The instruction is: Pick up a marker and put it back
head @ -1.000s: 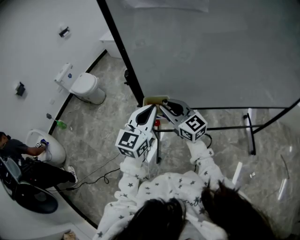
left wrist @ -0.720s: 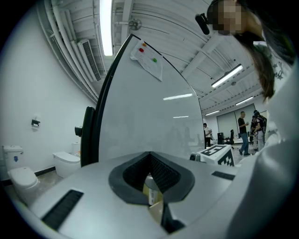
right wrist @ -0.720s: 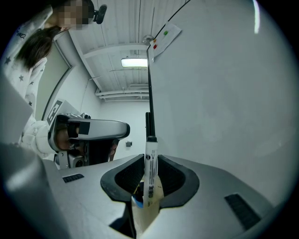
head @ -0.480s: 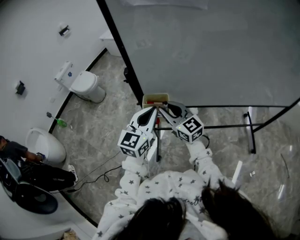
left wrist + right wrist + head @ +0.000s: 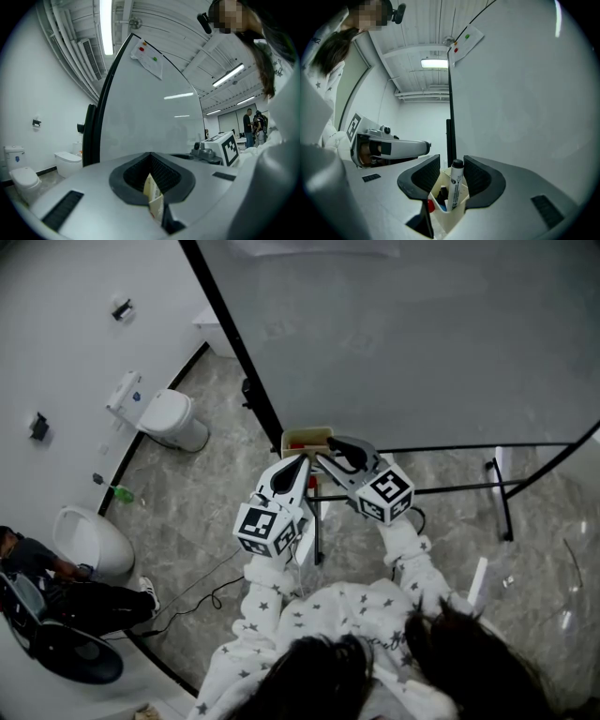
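Observation:
A cream marker holder [image 5: 307, 439] hangs at the whiteboard's lower left corner. In the right gripper view a white marker with a black cap [image 5: 456, 185] stands upright in this holder [image 5: 450, 218], beside a red-capped one [image 5: 431, 205]. My right gripper [image 5: 452, 171] straddles the marker; its jaws are opening and there is a gap on each side. My left gripper [image 5: 152, 173] is shut on the holder's cream wall [image 5: 154, 199]. In the head view both grippers meet at the holder, left [image 5: 300, 463] and right [image 5: 328, 456].
The whiteboard [image 5: 422, 343] in its black frame [image 5: 234, 343] fills the top right, with stand bars [image 5: 497, 488] on the marble floor. A toilet [image 5: 164, 413] and a urinal [image 5: 89, 540] stand at the left wall, with a crouching person [image 5: 56, 582] nearby.
The right gripper dipped toward the holder, then drew slightly up and right. The left gripper stayed on the holder. The person at lower left shifted.

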The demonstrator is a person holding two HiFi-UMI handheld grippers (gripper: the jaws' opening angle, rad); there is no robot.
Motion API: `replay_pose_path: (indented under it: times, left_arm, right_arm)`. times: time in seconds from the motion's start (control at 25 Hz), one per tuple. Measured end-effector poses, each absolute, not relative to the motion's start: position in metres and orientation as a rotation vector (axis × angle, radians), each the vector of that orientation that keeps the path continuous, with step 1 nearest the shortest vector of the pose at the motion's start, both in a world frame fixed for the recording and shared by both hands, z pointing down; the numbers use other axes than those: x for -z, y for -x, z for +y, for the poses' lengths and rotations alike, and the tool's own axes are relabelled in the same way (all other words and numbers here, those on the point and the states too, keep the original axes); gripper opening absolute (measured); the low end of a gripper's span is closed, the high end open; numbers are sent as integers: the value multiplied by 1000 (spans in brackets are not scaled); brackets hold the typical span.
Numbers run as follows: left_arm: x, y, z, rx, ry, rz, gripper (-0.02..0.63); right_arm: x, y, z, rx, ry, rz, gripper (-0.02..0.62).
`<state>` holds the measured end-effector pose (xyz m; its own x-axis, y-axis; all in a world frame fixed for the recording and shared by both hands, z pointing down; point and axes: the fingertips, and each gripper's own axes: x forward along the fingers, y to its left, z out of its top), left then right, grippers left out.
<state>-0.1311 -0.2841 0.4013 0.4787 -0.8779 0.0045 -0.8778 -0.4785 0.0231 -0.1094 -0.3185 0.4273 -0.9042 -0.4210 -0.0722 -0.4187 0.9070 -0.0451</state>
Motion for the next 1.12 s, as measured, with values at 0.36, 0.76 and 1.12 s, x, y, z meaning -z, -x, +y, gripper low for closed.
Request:
replay_pose_path:
  times: [0.36,0.76,1.12]
  left_arm:
    - [-371,128,-277,22,-2717,-1618,2]
    - [-324,115,-263,58,-2766,-1574,2]
    - [-303,104,-253,52,-2788,-1509,2]
  right_arm:
    - [-382,96,-305,-29,621,3001,147]
    - [-325,86,-278,-82,568,2981,6]
    - [-307,81,-267,-9,516,2976,7]
